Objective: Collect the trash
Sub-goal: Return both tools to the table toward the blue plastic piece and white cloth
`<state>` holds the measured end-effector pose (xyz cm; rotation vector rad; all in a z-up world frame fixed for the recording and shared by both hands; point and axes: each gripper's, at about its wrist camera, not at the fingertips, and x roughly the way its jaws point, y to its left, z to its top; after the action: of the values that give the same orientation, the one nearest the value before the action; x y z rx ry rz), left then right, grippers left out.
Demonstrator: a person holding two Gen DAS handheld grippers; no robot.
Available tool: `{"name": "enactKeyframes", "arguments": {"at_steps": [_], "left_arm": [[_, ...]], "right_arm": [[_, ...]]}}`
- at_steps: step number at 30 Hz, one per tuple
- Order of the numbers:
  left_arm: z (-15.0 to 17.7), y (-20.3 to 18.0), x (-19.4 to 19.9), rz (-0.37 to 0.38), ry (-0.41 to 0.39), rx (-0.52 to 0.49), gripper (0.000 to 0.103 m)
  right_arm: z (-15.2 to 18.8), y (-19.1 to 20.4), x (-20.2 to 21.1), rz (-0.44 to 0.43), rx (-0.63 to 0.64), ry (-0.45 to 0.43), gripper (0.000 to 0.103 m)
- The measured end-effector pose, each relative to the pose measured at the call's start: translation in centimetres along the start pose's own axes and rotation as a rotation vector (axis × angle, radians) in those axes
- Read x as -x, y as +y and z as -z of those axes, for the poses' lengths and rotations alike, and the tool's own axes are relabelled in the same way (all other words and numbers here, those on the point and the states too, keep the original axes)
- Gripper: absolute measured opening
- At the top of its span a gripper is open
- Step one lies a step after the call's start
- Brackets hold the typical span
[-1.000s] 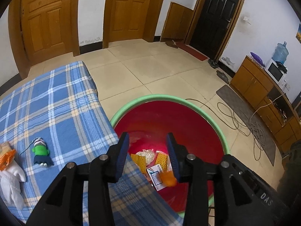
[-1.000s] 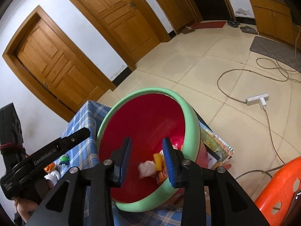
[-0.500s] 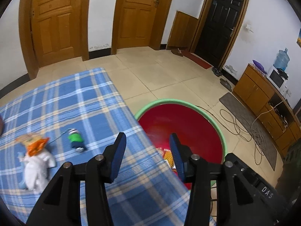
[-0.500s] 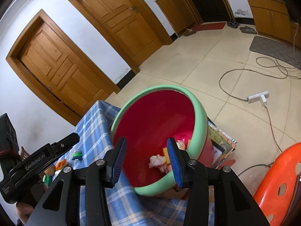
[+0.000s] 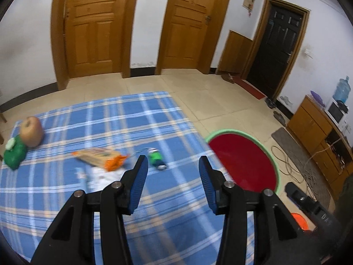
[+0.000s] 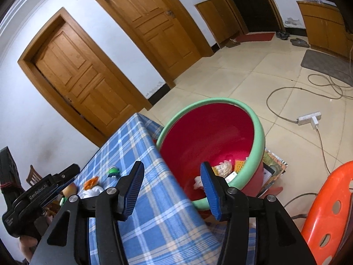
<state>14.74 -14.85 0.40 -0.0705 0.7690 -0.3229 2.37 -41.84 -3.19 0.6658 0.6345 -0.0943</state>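
A red bin with a green rim (image 5: 242,161) (image 6: 258,137) stands on the floor beside the blue checked table (image 5: 110,128) (image 6: 141,150). It holds wrappers and crumpled paper (image 6: 222,167). On the table lie an orange snack wrapper (image 5: 101,155) over white crumpled paper (image 5: 99,174), and a small green toy (image 5: 155,158) (image 6: 113,171). My left gripper (image 5: 171,183) is open and empty above the table, near the toy. My right gripper (image 6: 172,187) is open and empty over the table edge by the bin.
An apple (image 5: 30,131) and a green bag (image 5: 14,155) lie at the table's left. An orange plastic stool (image 6: 326,212) stands right of the bin. Cables and a power strip (image 6: 308,118) lie on the tiled floor. A wooden cabinet (image 5: 317,128) lines the right wall.
My left gripper has swung away from over the bin to above the table, toward the wrapper and toy. My right gripper has drawn back a little from the bin and opened wider.
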Motion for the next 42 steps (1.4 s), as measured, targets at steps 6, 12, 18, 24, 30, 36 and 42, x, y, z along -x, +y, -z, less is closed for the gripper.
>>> {"name": "enactKeyframes", "arguments": {"at_steps": [6,12,18,24,30,36,42], "left_arm": [[1.1,4.6,-0.2,-0.092,0.034,0.034,0.048],[2.4,8.7,-1.5,-0.154,0.070,0.086,0.048],[3.4,11.3,-3.0,-0.191,0.107,0.119,0.048],[4.1,12.5,-5.1,-0.189,0.157,0.130,0.048],[4.7,12.8,-5.7,-0.189,0.160,0.118,0.048],[4.9,12.8,-5.6,-0.173,0.129,0.094,0.020],[4.6,14.4,-4.1,-0.120,0.111,0.157,0.011]], "right_arm": [[0.6,0.9,-0.5,0.008,-0.005,0.008,0.059],[1.2,1.3,-1.4,0.027,-0.014,0.023,0.061],[2.2,2.2,-2.7,0.031,0.005,0.063,0.062],[2.8,2.9,-3.8,0.035,0.020,0.099,0.062],[3.4,4.4,-4.4,0.044,0.053,0.119,0.062],[4.4,6.4,-5.2,0.033,0.095,0.154,0.062],[5.3,9.0,-5.7,0.015,0.144,0.181,0.062]]}}
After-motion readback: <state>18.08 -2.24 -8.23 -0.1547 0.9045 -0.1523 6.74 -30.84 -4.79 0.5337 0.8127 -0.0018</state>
